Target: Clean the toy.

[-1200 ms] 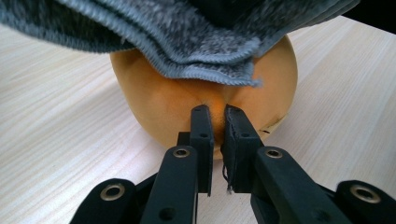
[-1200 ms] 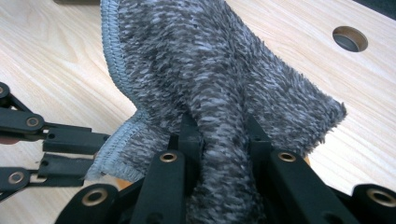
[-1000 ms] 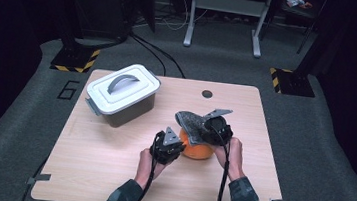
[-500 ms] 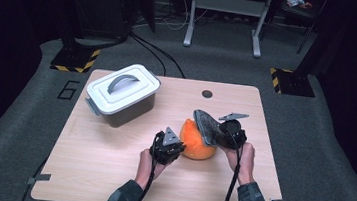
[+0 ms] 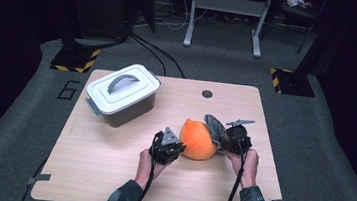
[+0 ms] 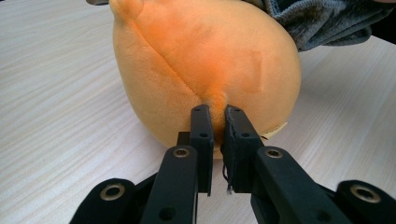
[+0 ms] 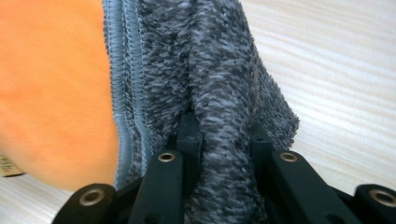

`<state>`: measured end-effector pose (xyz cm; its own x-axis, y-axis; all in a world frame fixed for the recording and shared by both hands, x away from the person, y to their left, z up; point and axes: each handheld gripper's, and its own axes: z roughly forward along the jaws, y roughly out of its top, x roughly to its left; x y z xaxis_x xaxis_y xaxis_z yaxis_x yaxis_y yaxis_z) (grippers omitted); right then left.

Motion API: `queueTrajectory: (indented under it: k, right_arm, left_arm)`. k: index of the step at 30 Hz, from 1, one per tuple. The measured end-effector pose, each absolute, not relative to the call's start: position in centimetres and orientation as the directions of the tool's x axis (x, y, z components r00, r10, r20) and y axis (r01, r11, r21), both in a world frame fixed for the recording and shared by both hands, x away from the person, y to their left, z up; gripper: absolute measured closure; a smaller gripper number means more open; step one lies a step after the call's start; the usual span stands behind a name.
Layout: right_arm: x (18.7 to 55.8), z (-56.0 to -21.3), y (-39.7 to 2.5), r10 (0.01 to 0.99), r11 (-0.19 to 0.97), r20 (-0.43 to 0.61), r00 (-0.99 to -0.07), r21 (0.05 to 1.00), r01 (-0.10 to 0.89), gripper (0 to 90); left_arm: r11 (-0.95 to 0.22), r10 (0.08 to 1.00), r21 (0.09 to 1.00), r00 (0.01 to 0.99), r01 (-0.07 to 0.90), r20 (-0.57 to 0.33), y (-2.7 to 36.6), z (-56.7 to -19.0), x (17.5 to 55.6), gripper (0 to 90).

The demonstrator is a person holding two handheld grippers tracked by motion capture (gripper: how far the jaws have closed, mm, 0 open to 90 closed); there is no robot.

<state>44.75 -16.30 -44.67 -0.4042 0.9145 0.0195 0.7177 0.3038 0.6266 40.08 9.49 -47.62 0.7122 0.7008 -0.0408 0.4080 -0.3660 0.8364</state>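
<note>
A: Two grippers are working the middle of the surface [image 5: 108,173] here. The left gripper [image 5: 166,147] is sitting just on the near-left side of the orange plush toy [image 5: 197,140], and in the left gripper view its jaws are pinching a small fold of the toy's fabric right at the seam.

B: And the right gripper [image 5: 230,138] is clamping down on the grey cloth [image 5: 215,129], which is lying against the toy's right side. In the right gripper view a thick bunch of that cloth [image 7: 210,93] is sitting between the jaws, with the toy [image 7: 51,93] touching the cloth's stitched edge.

A: The toy is looking round and plump, bright orange, with a seam running down its front and a little nub at the top. It is resting on the pale wood-grain surface, near the front half, between the two hands.

B: The cloth is looking fuzzy, mottled grey and dark, with a lighter blue-grey hem. Well apart, toward the far left corner, a white lidded box [image 5: 122,93] with a grey handle is standing on the surface.
</note>
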Motion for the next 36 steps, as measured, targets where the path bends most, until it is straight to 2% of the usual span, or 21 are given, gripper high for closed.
queueTrajectory:
  k: [7,15,20,25,30,36]
  right_arm:
    - [45.0,-46.0,-17.0,0.933,0.257,0.053,-0.355,0.591,0.765,73.6]
    - [45.5,-48.7,-17.4,0.933,0.269,0.061,-0.356,0.541,0.797,73.7]
    - [45.5,-49.1,-17.4,0.938,0.256,0.062,-0.341,0.538,0.803,73.8]
    - [45.0,-47.8,-18.3,0.948,0.241,0.039,-0.316,0.561,0.792,75.2]
    - [44.1,-45.0,-19.4,0.949,0.230,0.023,-0.315,0.632,0.740,75.4]
    - [43.2,-41.6,-18.5,0.931,0.238,0.037,-0.364,0.695,0.679,75.3]
  left_arm:
    - [-0.364,0.700,0.833,0.713,0.418,-0.052,9.5,-47.6,40.1,82.4]
    - [-0.347,0.714,0.832,0.697,0.433,-0.065,9.8,-47.9,40.1,81.8]
    - [-0.345,0.718,0.833,0.694,0.432,-0.062,9.9,-47.9,40.1,81.6]
    - [-0.341,0.719,0.835,0.692,0.433,-0.065,9.9,-47.8,40.2,81.2]
    - [-0.335,0.720,0.836,0.690,0.434,-0.070,9.9,-47.8,40.2,80.4]
    - [-0.342,0.716,0.834,0.695,0.433,-0.067,10.0,-47.8,40.2,79.1]
